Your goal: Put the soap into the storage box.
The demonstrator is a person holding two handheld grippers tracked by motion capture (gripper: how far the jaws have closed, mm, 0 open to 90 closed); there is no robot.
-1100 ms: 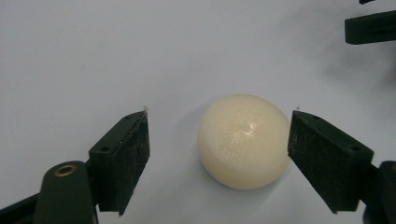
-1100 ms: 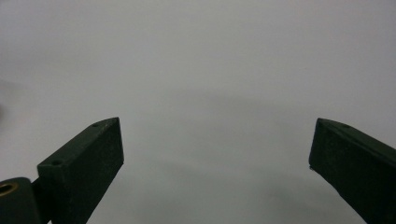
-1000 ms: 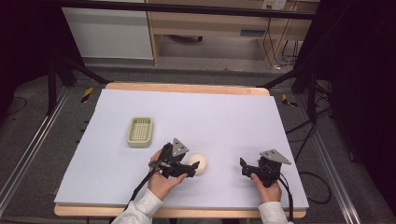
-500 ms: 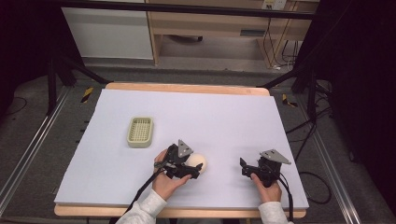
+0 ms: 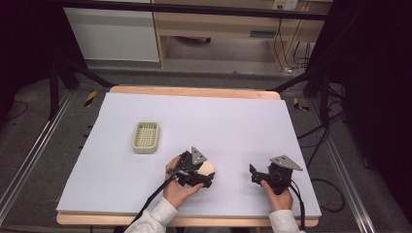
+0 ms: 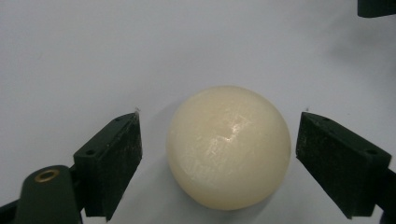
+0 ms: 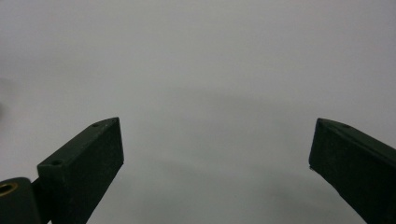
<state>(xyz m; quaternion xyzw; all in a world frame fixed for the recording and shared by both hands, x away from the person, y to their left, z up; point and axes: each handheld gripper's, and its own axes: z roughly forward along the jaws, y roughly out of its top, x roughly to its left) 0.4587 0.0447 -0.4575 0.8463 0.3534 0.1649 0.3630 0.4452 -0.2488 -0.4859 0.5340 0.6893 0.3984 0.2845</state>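
Observation:
A cream-coloured ball lies on the white table, seen in the high view near the front middle. My left gripper is open, with a black jaw on each side of the ball and a small gap to each; in the left gripper view neither jaw touches it. My right gripper rests low at the front right, open, with nothing but bare table between its jaws in the right gripper view.
A pale green slotted tray sits left of centre on the white table cover. The wooden table edge runs along the back. Cables trail from both grippers toward the front edge.
My left gripper has slid right and slightly forward until its jaws straddle the ball. The right gripper has stayed put.

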